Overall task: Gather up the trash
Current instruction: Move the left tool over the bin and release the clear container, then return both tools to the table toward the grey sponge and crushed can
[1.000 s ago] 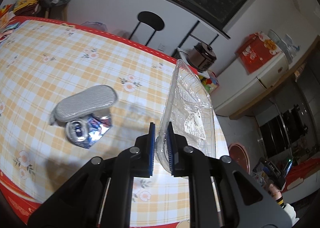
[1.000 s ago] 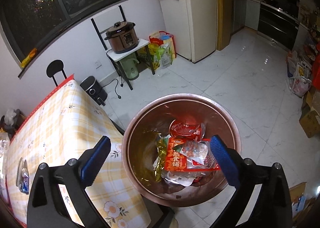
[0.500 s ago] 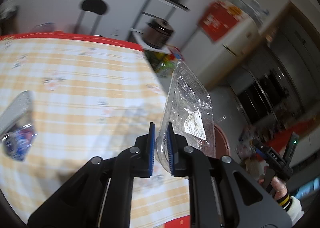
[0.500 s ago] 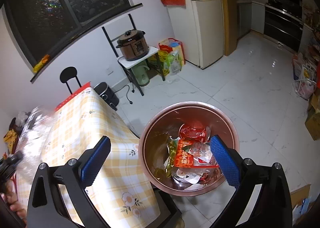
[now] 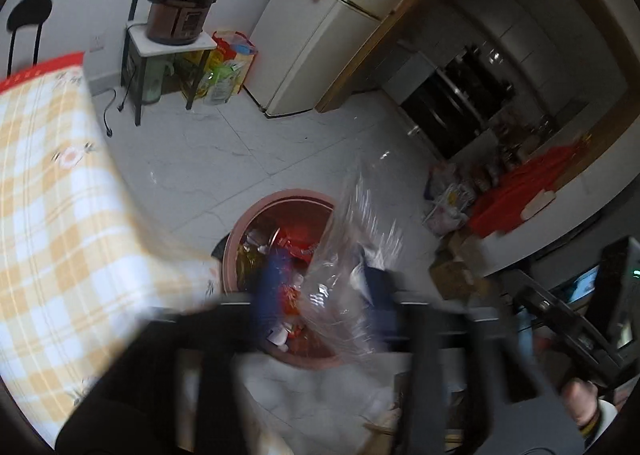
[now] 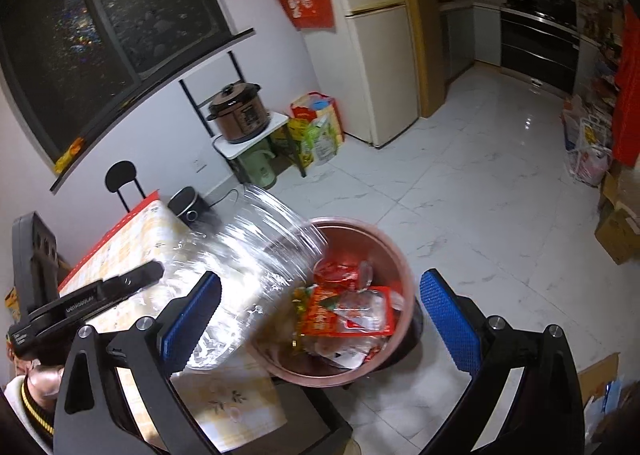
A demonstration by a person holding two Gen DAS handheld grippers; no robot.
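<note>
A clear plastic food tray [image 5: 352, 255] hangs blurred between my left gripper's [image 5: 324, 291] blue pads, over the copper-coloured trash bin [image 5: 256, 223]. The pads stand apart, so the left gripper looks open, though motion blur is heavy. In the right wrist view the tray [image 6: 256, 255] streaks from the table edge toward the bin [image 6: 394, 255], which holds red snack wrappers [image 6: 344, 311]. My right gripper [image 6: 320, 323] is open and empty above the bin.
The table with the yellow checked cloth [image 5: 52, 215] lies left of the bin. A rice cooker on a small stand [image 6: 240, 115], a fridge [image 6: 372, 35], a black chair [image 6: 122, 175] and boxes and bags [image 6: 612, 223] stand around the white tiled floor.
My left gripper has swung from the table to above the bin with the tray, and its pads have spread apart. The right gripper has stayed open over the bin.
</note>
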